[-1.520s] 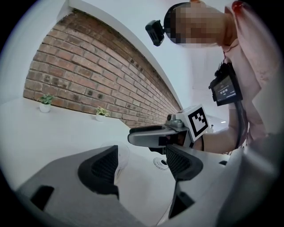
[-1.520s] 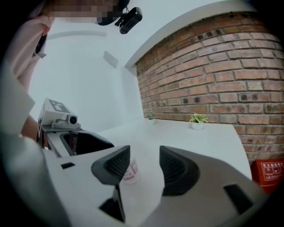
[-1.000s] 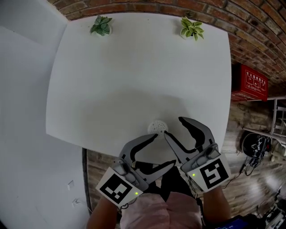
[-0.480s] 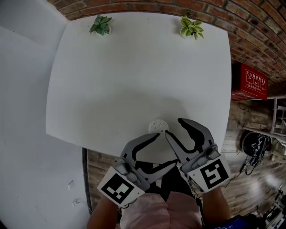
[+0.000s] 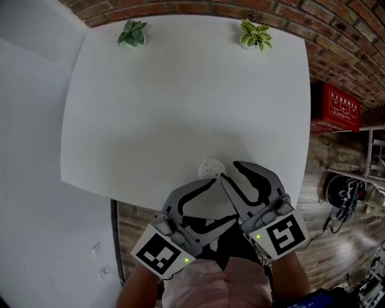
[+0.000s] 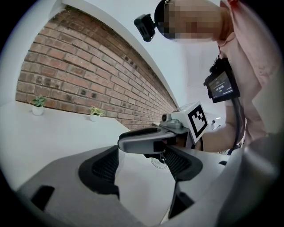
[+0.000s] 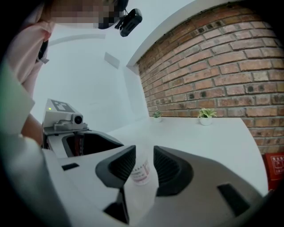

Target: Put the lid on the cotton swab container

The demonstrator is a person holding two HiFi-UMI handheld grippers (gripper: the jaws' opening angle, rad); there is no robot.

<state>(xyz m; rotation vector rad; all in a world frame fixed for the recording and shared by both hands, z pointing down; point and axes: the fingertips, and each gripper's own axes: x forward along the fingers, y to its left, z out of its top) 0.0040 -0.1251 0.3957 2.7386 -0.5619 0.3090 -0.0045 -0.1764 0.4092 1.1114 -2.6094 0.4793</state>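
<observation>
Head view showed the cotton swab container (image 5: 212,168) at the table's (image 5: 150,120) near edge, apparently uncapped. The right gripper (image 5: 228,169) was closing its jaws around it. The left gripper (image 5: 223,199) stood wide and empty. No lid was visible, so capping remained undone.

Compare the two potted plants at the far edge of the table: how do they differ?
The left plant has darker, bluish-green leaves; the right plant has paler, yellow-green leaves. The left plant stands near the table's far left corner; the right plant stands nearer the far right corner. Both are small, in white pots, beside the brick wall.
</observation>
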